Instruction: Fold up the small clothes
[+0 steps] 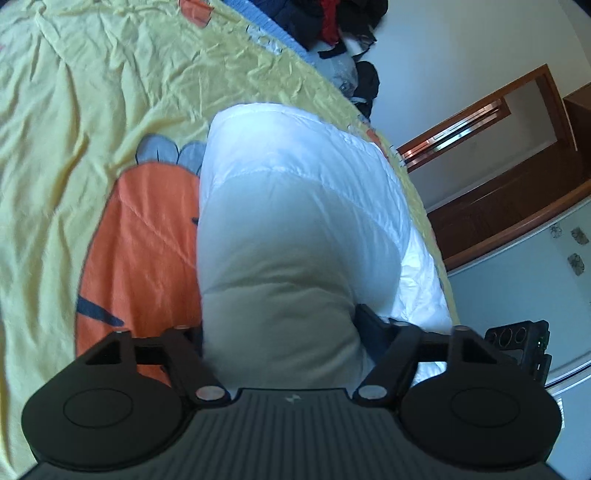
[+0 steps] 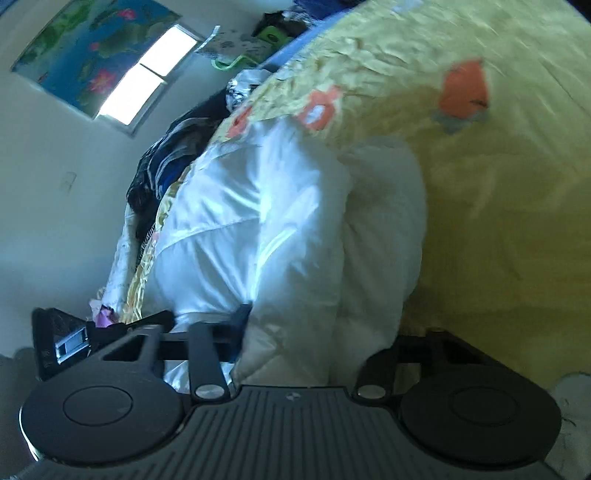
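On the bed, over a wrinkled yellow bedspread (image 1: 110, 92) with a big orange cartoon print, the white garment (image 1: 295, 221) is being carried through a fold. It's some thin, shiny white piece, already doubled over itself, lying across the spread near the bed's edge, with its near end lifted up into both grippers.

The left gripper (image 1: 280, 343) is pinching a thick bunch of the cloth, jaws closed down on it with fabric bulging out between them. The right gripper (image 2: 295, 332) looks like it's gripping the same end too; one finger is showing beside the cloth and the other is buried under it, so I'm guessing it's clamped, jaws fairly narrow.

Looks to me like mid-fold: the next move is probably laying this held edge over the rest, keeping both corners level so it's landing square, then letting go.

Room-wise: a pile of dark clothes (image 1: 332, 22) is sitting at the far end of the bed, there's a wooden door frame (image 1: 498, 147), and a window (image 2: 147, 77) beside a flowery curtain (image 2: 88, 55).
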{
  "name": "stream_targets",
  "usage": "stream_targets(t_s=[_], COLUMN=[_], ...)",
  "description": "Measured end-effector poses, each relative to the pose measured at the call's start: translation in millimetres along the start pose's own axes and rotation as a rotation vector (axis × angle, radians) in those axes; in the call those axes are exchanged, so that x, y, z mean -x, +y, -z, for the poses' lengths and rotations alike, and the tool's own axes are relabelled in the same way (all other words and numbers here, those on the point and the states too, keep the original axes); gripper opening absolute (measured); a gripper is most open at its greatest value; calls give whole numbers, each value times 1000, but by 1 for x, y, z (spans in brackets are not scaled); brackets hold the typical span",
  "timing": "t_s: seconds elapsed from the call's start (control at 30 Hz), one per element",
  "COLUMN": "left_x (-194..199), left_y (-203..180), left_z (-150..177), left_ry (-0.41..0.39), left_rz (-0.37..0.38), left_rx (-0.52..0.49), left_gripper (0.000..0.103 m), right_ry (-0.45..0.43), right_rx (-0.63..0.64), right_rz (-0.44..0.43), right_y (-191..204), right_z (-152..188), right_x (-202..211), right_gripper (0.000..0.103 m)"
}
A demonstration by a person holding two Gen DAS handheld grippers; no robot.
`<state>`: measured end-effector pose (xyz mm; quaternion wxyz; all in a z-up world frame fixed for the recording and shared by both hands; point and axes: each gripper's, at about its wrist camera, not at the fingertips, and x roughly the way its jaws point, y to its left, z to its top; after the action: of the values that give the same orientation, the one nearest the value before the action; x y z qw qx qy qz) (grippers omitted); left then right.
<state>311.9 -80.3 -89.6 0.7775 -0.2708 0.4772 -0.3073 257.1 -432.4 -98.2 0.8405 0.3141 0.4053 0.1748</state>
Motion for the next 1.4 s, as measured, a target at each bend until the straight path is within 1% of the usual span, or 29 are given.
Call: stream_targets(t_s=[0.07,0.13,0.2,0.27,0.37,0.4,0.43,0.47,0.5,0.53,0.6,0.63,0.7,0.73,0.77,0.8,0.83,0.87,0.9,0.93,1.0,1.07,1.1,1.13,1.2,1.23,1.3,1.37,1.4], left_x=[10,27,43,54,53,50,48,48,48,51,66,79,111,125,137,143,145,143,136,129,112,102,98,94,94,95,92,92,93], left_y=[4,5,11,22,49,58,65,69,70,69,64,58,39,27,14,4,-4,-12,-14,-18,-16,-17,-17,-19,-24,-25,-20,-9,-1], left_z=[-8,-16,-27,-38,-52,-54,-55,-53,-52,-50,-40,-32,-7,12,36,61,88,110,131,143,160,165,163,160,165,164,152,138,136], left_ry=[-24,-67,-107,-140,-145,-139,-141,-148,-160,-175,-231,-284,-437,-507,-574,-624,-657,-664,-640,-595,-526,-499,-487,-474,-482,-488,-493,-493,-485], left_rz=[0,-10,-37,-83,-151,-155,-152,-151,-153,-149,-168,-191,-289,-362,-454,-540,-615,-679,-734,-773,-786,-801,-790,-769,-731,-717,-738,-743,-721], left_rx=[0,-15,-24,-17,33,56,76,87,93,95,89,63,-59,-143,-243,-348,-463,-561,-636,-674,-706,-705,-695,-699,-729,-733,-688,-635,-602], left_gripper=[68,68,68,69,72,76,81,84,87,86,85,85,85,86,86,90,96,98,98,98,98,98,97,97,97,97,97,93,80], right_ry=[-4,-6,-3,0,23,25,23,23,24,26,30,24,-22,-76,-153,-210,-259,-294,-295,-268,-181,-119,-104,-104,-131,-137,-126,-119,-109], right_rx=[11,26,40,63,63,56,46,30,10,-16,-74,-95,-111,-91,-43,4,52,109,151,197,259,271,273,280,311,310,267,283,298], right_rz=[-13,-45,-81,-98,-90,-81,-76,-78,-81,-83,-71,-71,-65,-50,-14,14,21,-5,-34,-67,-114,-152,-148,-123,-66,-40,-49,-55,-57], right_y=[11,24,40,55,65,65,64,63,60,58,50,47,44,45,50,59,68,82,92,106,129,141,144,145,145,142,132,124,124], right_z=[-4,-11,-18,-28,-32,-33,-33,-34,-34,-33,-32,-30,-25,-22,-19,-14,-8,0,7,15,30,42,45,48,50,51,50,56,56], right_x=[-5,-16,-31,-53,-86,-94,-100,-102,-103,-102,-95,-88,-66,-48,-28,-10,6,20,25,25,10,-12,-22,-32,-45,-50,-54,-57,-64], right_gripper=[43,40,40,40,40,40,41,42,46,55,64,65,65,65,65,65,65,65,68,75,78,78,78,78,78,77,76,75,73])
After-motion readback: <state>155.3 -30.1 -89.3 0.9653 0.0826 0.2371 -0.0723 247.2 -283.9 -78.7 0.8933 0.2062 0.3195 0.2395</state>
